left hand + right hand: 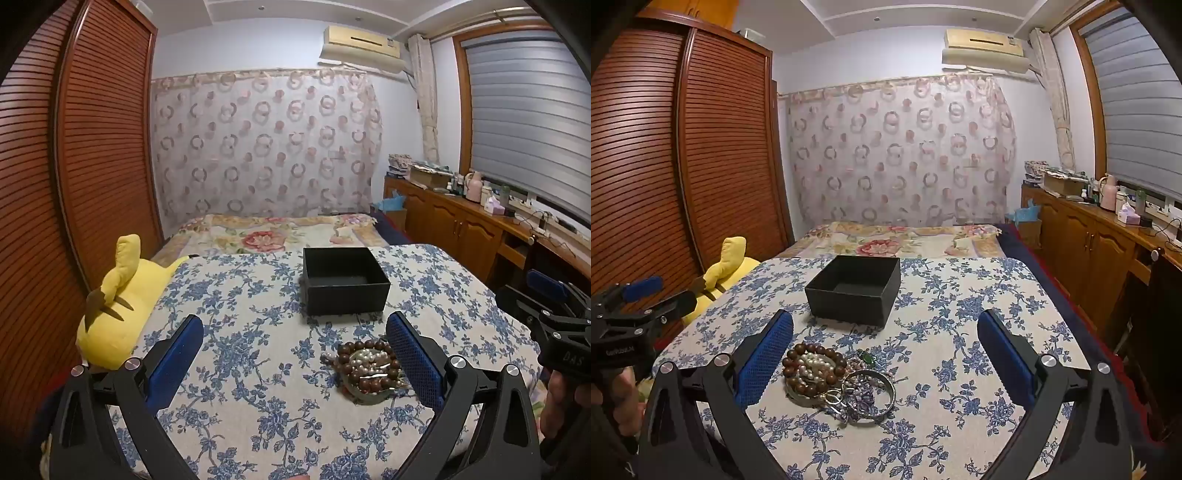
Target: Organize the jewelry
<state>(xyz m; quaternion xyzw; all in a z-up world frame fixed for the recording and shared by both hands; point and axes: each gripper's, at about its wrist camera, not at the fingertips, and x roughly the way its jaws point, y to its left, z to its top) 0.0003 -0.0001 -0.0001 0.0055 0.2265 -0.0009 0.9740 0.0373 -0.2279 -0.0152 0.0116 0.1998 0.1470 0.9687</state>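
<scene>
A pile of jewelry (pixel 369 367) lies on the blue-flowered bedspread: a brown bead bracelet (pixel 812 369), pearls, a silver bangle (pixel 873 393) and purple beads. Behind it stands an open, empty black box (pixel 345 278) (pixel 855 290). My left gripper (pixel 295 332) hovers open, the pile just inside its right finger. My right gripper (pixel 886 332) is open too, with the pile near its left finger (pixel 764 363). Neither touches the jewelry. Each gripper shows at the edge of the other's view, held by a hand.
A yellow plush toy (pixel 118 310) lies at the bed's left edge beside a wooden louvred wardrobe (pixel 92 147). A second floral blanket (pixel 897 240) covers the far bed. Wooden cabinets (pixel 1089 236) with clutter line the right wall.
</scene>
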